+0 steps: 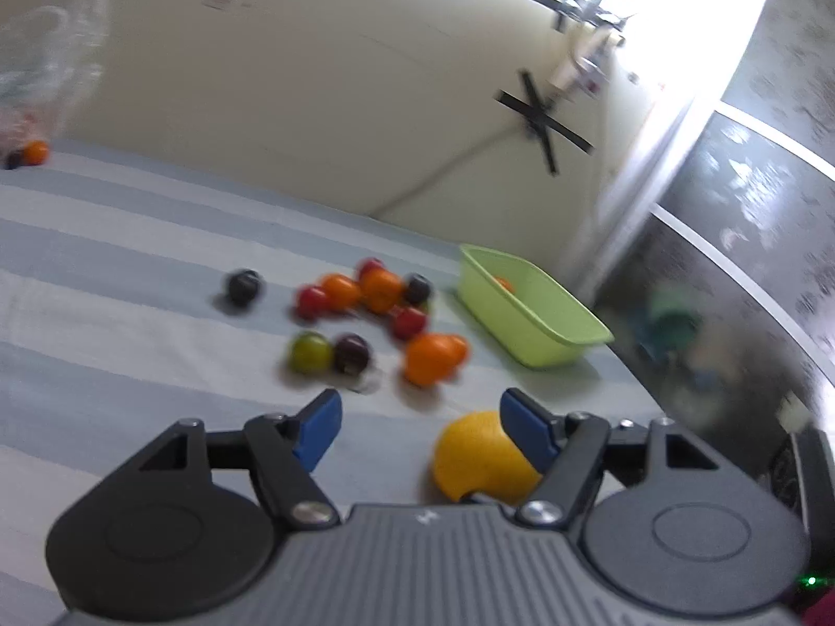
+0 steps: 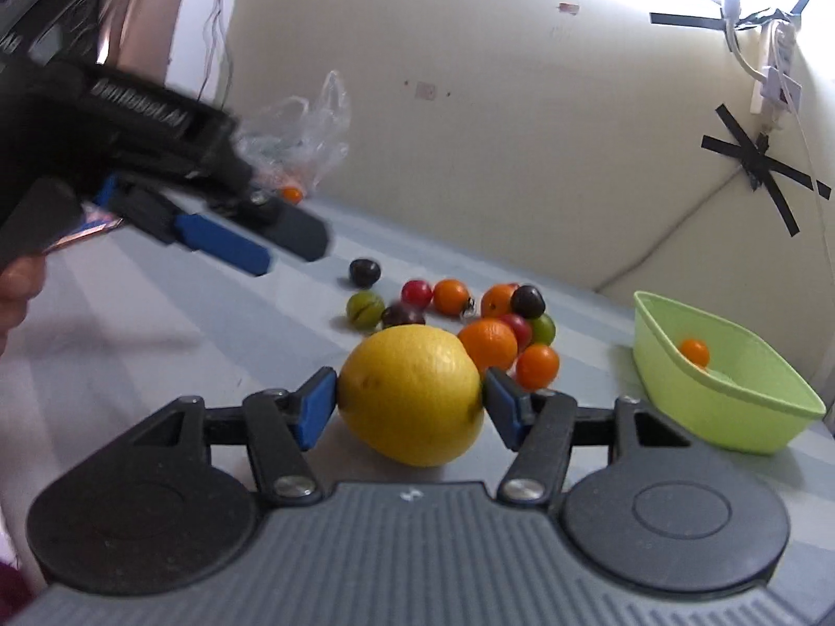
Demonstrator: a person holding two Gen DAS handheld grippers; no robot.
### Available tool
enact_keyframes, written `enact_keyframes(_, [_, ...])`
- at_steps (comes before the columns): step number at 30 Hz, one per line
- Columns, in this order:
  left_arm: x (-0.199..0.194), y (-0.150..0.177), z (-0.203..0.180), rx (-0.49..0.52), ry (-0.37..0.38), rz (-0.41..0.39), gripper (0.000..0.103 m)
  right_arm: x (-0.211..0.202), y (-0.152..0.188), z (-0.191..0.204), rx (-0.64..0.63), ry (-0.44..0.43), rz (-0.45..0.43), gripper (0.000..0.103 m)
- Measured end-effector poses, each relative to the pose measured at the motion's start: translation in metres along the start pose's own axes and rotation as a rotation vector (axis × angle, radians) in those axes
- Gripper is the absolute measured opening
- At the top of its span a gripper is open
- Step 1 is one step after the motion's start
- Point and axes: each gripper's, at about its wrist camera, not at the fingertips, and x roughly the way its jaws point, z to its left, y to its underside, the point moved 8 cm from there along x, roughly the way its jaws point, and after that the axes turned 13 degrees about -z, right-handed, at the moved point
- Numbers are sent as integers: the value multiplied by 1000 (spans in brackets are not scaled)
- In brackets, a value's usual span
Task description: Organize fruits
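My right gripper (image 2: 409, 404) is shut on a large yellow lemon (image 2: 412, 396), one blue pad against each side. In the left wrist view the same lemon (image 1: 480, 456) shows low on the right, partly behind my right-hand finger. My left gripper (image 1: 422, 417) stands open with only the sheet between its fingers. It also shows in the right wrist view, where the left gripper (image 2: 261, 245) hangs at upper left, held by a hand. Beyond lies a loose pile of small fruits (image 1: 381, 292) (image 2: 490, 344): orange, red, green and dark ones. A light green tub (image 1: 532, 308) (image 2: 730, 396) holds a small orange fruit (image 2: 694, 352).
Everything rests on a blue-and-white striped sheet (image 1: 130, 271). A clear plastic bag (image 2: 308, 130) lies at the back by the wall, with an orange fruit (image 1: 36, 152) beside it. The sheet's edge drops off just right of the tub. Taped cables hang on the wall (image 2: 767, 156).
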Motion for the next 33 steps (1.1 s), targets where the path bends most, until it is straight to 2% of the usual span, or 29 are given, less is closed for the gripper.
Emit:
enact_keyframes(2, [1,5,-10,17,26,21,78,-8,3,1,-4,-21,16,64])
enact_keyframes(7, [6,23,-36,71,65,85,80,-28,-2,-4,75,-93,4,64])
enact_keyframes(8, [9,27,-43,92,68,96,83,-33,-1,-3,79,-94,-2,64])
enact_keyframes(13, [18,41,-53,179,31,132,86,-32,2,-8,118,-109,1,68])
enact_keyframes(17, [23,44,-50,176,-5,156,85,-27,6,-5,108,-133,4,69])
enact_keyframes(18, [25,45,-48,175,-13,164,85,-24,7,-4,103,-134,7,69])
enact_keyframes(21, [28,51,-41,179,-42,199,73,-15,11,-5,119,-144,29,70])
enact_keyframes(22, [29,53,-40,160,-25,208,66,-13,13,-5,132,-156,33,70])
enact_keyframes(23, [29,53,-39,137,-21,207,66,-11,14,-5,142,-163,37,68])
enact_keyframes(26, [35,47,-48,158,-29,209,66,-9,17,-3,142,-171,45,66])
enact_keyframes(28, [44,36,-63,196,-7,192,66,-11,14,-9,163,-159,34,65])
enact_keyframes(33, [93,-6,-118,293,83,150,66,-24,-11,-59,202,-36,-78,65])
